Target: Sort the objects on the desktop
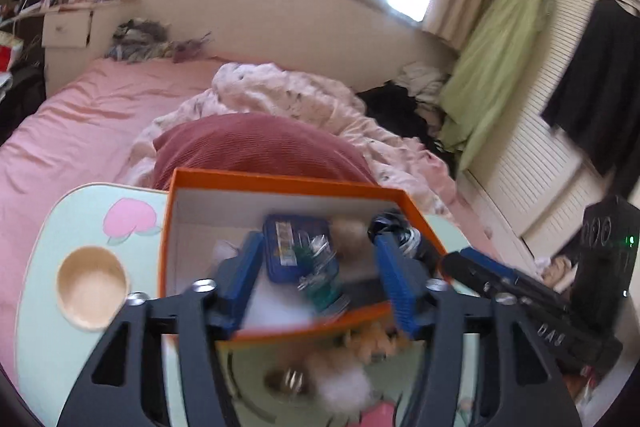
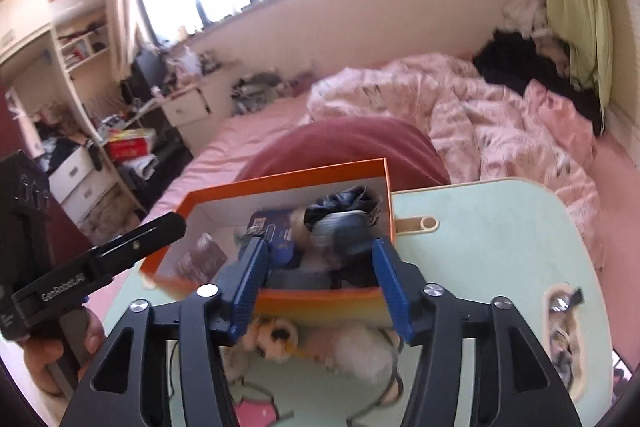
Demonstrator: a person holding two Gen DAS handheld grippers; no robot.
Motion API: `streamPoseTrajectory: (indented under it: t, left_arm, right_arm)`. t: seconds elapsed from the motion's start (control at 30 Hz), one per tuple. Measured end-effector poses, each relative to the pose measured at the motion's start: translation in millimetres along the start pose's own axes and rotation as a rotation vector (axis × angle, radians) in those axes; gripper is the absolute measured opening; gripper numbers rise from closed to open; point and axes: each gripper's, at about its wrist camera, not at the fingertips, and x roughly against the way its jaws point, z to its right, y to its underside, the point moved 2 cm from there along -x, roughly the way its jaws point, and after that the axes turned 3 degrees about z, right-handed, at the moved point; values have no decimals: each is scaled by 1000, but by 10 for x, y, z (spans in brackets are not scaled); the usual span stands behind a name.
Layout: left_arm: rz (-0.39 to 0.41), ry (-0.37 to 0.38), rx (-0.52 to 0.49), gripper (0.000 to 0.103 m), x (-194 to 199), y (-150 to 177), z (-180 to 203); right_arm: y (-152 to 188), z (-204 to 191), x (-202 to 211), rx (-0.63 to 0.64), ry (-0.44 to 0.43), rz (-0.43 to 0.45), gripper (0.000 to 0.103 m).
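Observation:
An orange box (image 1: 280, 181) with a white inside stands on a mint-green lap table (image 1: 52, 239). It holds a blue case (image 1: 288, 247), metal clips (image 1: 320, 259), a tan fluffy ball (image 1: 350, 231) and a dark bundle (image 2: 344, 219). A small plush toy (image 2: 276, 337) with white fluff lies on the table just in front of the box. My left gripper (image 1: 320, 279) hovers open over the box's near edge, nothing between its blue pads. My right gripper (image 2: 322, 287) stands open above the same edge (image 2: 320, 297), also empty. Both views are blurred.
The table rests on a pink bed with a dark red cushion (image 1: 260, 143) and a rumpled quilt (image 2: 480, 123) behind the box. A round wooden cup recess (image 1: 90, 281) lies at the table's left, and a slot with small items (image 2: 562, 327) at its right.

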Motion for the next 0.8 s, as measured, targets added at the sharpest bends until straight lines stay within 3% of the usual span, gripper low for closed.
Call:
streamPoseTrajectory:
  t: [0.03, 0.07, 0.2, 0.4, 0.47, 0.5, 0.8]
  left_arm:
    - [11, -21, -24, 80, 127, 77, 14]
    - [15, -31, -41, 82, 202, 122, 22]
    - [-105, -42, -183, 82, 403, 564, 127]
    - [-255, -106, -219, 83, 228, 1215, 187]
    - [-201, -179, -269, 83, 220, 1281, 227]
    - [-185, -208, -265, 87, 185, 1302, 222]
    - [-138, -216, -255, 90, 162, 1343, 186]
  right_arm:
    - [59, -39, 96, 18, 4, 12, 77]
    - [130, -73, 189, 37, 12, 20, 87]
    - [570, -215, 499, 125, 86, -16, 91]
    - [1188, -255, 391, 173, 171, -155, 93]
    - [1290, -234, 276, 193, 208, -185, 103]
    - [1297, -215, 286, 178, 200, -178, 103]
    - [1327, -211, 382, 184, 198, -149, 103]
